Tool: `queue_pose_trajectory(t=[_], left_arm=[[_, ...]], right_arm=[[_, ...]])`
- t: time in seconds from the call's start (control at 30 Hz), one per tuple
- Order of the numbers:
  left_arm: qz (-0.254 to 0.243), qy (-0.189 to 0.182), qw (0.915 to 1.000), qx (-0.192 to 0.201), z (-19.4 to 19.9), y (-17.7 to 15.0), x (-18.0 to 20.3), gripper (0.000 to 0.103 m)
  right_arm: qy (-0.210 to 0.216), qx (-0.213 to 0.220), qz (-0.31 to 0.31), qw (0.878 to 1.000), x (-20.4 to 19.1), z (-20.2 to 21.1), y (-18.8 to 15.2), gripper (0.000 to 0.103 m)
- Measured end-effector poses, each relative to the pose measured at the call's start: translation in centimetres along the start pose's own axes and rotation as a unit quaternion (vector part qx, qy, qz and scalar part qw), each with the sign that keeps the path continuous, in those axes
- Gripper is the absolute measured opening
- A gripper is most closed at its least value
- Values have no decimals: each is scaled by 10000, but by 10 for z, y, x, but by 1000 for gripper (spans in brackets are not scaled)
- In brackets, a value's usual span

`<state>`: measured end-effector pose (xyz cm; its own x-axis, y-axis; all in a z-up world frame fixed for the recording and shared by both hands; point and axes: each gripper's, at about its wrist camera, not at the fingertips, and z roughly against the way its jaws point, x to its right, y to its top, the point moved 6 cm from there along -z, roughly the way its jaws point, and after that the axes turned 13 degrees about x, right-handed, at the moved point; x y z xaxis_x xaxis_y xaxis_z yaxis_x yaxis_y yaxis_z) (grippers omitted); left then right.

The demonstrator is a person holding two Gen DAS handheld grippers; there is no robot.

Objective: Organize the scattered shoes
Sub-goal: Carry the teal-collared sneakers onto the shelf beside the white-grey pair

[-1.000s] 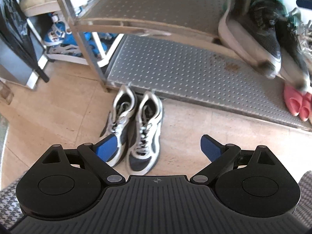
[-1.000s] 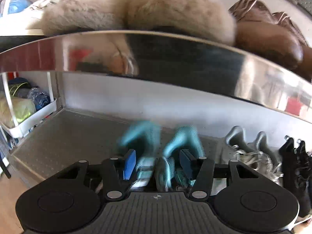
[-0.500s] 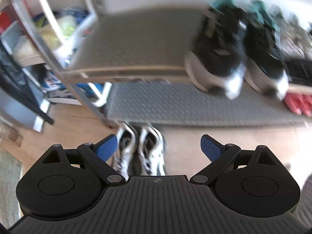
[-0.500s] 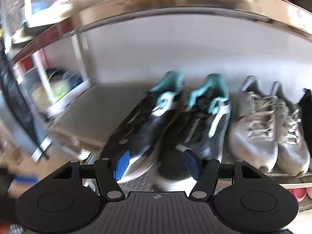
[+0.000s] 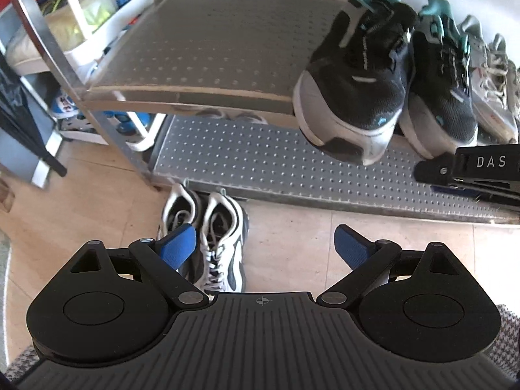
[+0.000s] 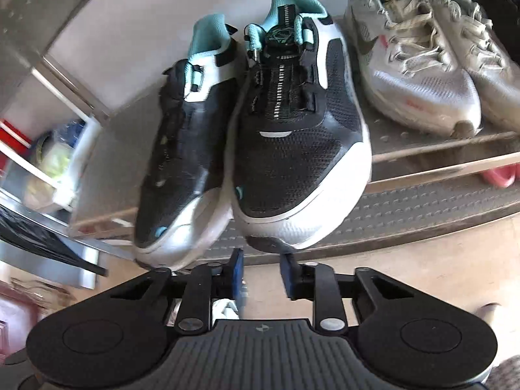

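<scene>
A black pair of sneakers with teal heels (image 6: pixel 292 149) stands on the middle metal shelf (image 5: pixel 208 52), toes hanging over its front edge. My right gripper (image 6: pixel 261 271) hangs just below those toes. Its jaws are closing to a narrow gap with nothing between them. The same pair (image 5: pixel 354 74) shows at the upper right of the left wrist view, with the right gripper (image 5: pixel 471 169) beneath it. A white and black pair (image 5: pixel 211 237) lies on the tiled floor in front of the rack. My left gripper (image 5: pixel 265 245) hovers open above it, holding nothing.
Pale grey running shoes (image 6: pixel 416 74) stand to the right of the black pair. Red slippers (image 6: pixel 497 175) lie on the bottom shelf (image 5: pixel 292 165). A white basket of clutter (image 5: pixel 81 22) and a metal rack post (image 5: pixel 65 74) stand at the left.
The right gripper has drawn back and down from the black pair, which now rests on the shelf, and its jaws have narrowed. The left gripper stays open while its view shifts over the rack.
</scene>
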<state>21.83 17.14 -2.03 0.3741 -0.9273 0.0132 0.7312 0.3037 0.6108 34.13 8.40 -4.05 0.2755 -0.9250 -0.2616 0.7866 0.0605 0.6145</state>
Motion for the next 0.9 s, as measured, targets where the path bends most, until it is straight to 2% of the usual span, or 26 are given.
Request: queue_pose_trajectory(t=[0.03,0.1,0.23,0.3,0.33,0.37,0.43,0.5,0.53,0.6,0.7,0.73,0.8,0.83,0.9], left_arm=[[10,-10,10000,-15,0,-1,1,96],[10,-18,10000,-18,0,-2,2,96],[-35,22,10000,10,0,-3,3,96],[-30,45,10000,-15,-1,-4,2,96],[-27,57,10000,-30,-2,-5,1,96],[-23,69,10000,-45,-3,-6,0,96],[-7,83,9999,-83,-4,-8,-3,96],[64,83,9999,-117,-4,-9,-9,96],[90,81,9999,-122,-4,-9,-11,96],[185,130,9997,-97,-2,-8,-22,96],[291,248,9993,-58,-1,-6,-35,96],[354,303,9989,-46,-1,-5,-41,96],[537,453,9975,4,0,-3,-54,96],[552,491,9973,18,0,-3,-57,96],[561,584,9967,36,0,-2,-62,96]], right_arm=[[-153,144,325,9993,-4,4,0,23],[-300,308,596,9973,-5,7,2,23],[-444,443,741,9953,-1,1,11,3],[-644,509,907,9925,2,-5,14,2],[-816,585,1035,9895,5,-10,16,5],[-903,609,1088,9881,13,-10,17,15],[-978,497,1035,9886,24,-10,16,23],[-921,375,734,9923,26,-4,13,29],[-845,319,590,9942,25,1,11,37],[-374,167,527,9978,12,13,2,39],[536,-110,555,9970,-15,24,-15,33],[1059,-222,433,9932,-27,27,-22,25],[1729,-394,75,9841,-46,27,-26,22],[1967,-456,-162,9793,-54,24,-27,22],[2122,-501,-546,9744,-65,15,-25,23]])
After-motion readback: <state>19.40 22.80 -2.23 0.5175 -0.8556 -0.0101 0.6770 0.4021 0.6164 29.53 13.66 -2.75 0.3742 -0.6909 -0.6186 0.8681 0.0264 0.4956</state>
